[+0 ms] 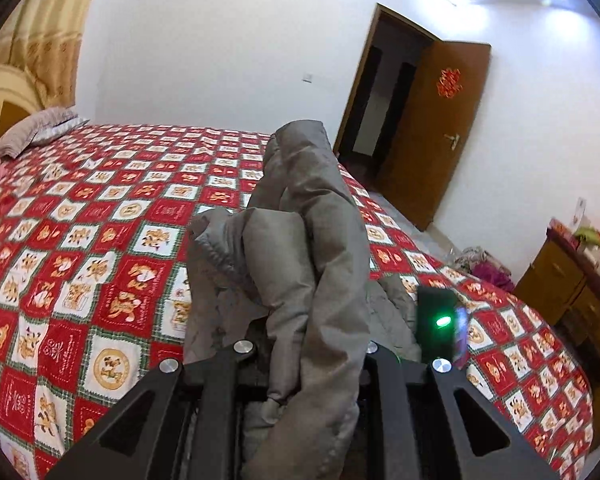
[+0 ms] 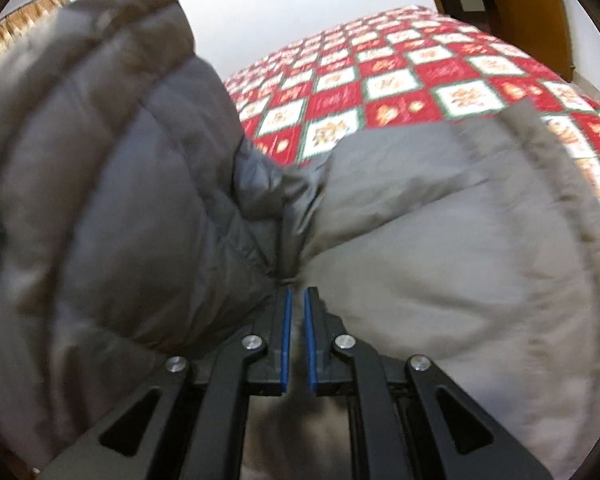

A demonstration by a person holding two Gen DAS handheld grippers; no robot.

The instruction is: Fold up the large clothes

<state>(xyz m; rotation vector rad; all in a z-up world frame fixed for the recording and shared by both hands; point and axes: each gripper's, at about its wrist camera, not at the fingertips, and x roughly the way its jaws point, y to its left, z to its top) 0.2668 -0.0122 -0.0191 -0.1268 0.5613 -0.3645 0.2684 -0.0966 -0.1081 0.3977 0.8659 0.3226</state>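
Bed [image 1: 112, 216] under a red checked cover, grey padded jacket [image 1: 300, 208] partly on it (pillow [image 1: 36, 130] at the head)

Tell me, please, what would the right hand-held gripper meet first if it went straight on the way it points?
The grey jacket it is already clamped on: the right hand-held gripper pinches a gather of it at the tips. Beyond that bunched fabric lies the bed, though the depth is hard to judge.
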